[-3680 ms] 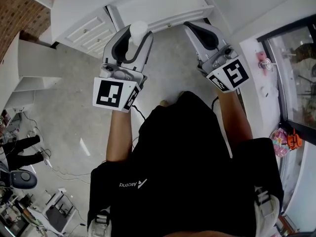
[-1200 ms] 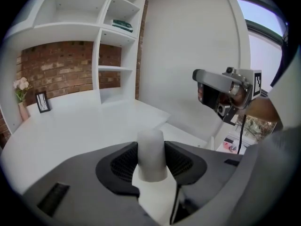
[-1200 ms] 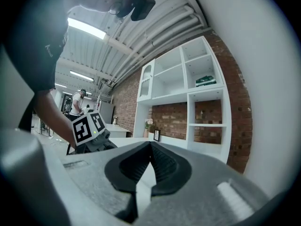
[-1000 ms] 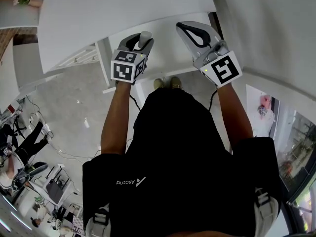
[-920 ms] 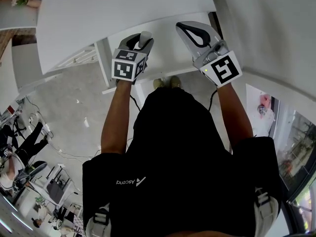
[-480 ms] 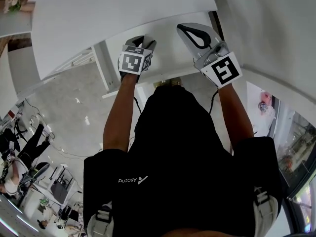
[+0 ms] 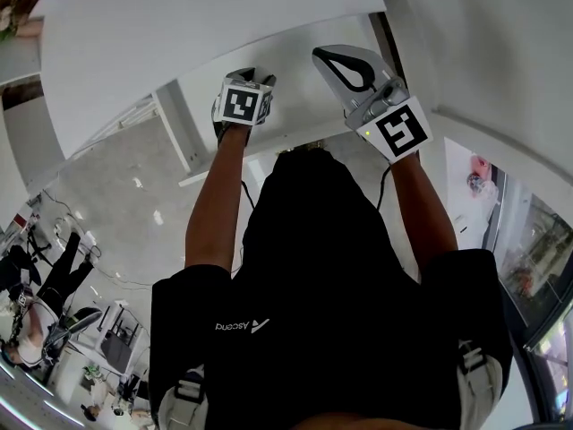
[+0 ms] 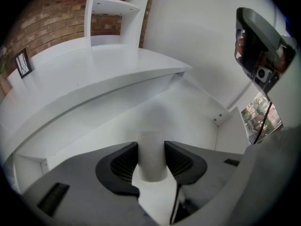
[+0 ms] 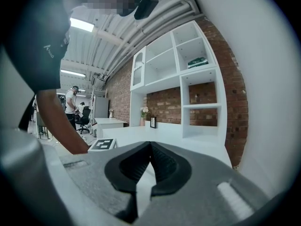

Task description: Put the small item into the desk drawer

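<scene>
One small white cylinder (image 8: 151,163) clamped in left gripper (image 8: 151,149) jaws: advise releasing low inside white desk drawer (image 8: 197,102). Right gripper (image 9: 150,155) clenched, empty.

We are in an open-plan office or studio. In the right gripper view, a brick wall (image 9: 235,93) backs white shelves (image 9: 188,79) and a white desk (image 9: 141,133). Bare pipes (image 9: 141,27) and strip lights (image 9: 82,25) cross the top, and at left a person (image 9: 71,102) stands by an office chair (image 9: 84,119).

Blk tee (image 7: 340,267) w/ white logo (image 7: 240,327)
</scene>
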{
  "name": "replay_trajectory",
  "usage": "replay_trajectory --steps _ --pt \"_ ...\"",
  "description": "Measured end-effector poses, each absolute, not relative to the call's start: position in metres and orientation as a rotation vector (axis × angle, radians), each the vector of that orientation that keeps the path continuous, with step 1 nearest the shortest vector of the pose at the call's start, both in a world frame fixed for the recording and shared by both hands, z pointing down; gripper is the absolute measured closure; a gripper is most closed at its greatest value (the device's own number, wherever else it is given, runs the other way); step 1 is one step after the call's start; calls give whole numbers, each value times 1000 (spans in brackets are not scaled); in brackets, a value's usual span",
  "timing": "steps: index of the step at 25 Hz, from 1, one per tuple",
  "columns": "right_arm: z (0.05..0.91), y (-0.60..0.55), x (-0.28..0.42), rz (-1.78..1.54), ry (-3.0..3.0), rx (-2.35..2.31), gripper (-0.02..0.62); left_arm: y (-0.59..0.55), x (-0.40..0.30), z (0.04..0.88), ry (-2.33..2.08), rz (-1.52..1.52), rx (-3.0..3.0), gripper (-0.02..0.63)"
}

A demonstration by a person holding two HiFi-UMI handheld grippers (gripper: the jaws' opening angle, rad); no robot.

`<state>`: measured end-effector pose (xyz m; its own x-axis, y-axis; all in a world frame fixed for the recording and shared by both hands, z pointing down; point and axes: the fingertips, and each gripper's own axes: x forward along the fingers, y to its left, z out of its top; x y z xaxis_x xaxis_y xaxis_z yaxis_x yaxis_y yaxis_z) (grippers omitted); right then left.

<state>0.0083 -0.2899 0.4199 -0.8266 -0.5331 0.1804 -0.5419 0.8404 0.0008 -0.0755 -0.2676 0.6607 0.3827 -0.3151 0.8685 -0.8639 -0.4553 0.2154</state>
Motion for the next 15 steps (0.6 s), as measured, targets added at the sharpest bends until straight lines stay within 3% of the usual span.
replay_trajectory --steps 15 --pt "431 -293 16 113 -2830 840 595 -269 -71 698 -972 1069 1902 430"
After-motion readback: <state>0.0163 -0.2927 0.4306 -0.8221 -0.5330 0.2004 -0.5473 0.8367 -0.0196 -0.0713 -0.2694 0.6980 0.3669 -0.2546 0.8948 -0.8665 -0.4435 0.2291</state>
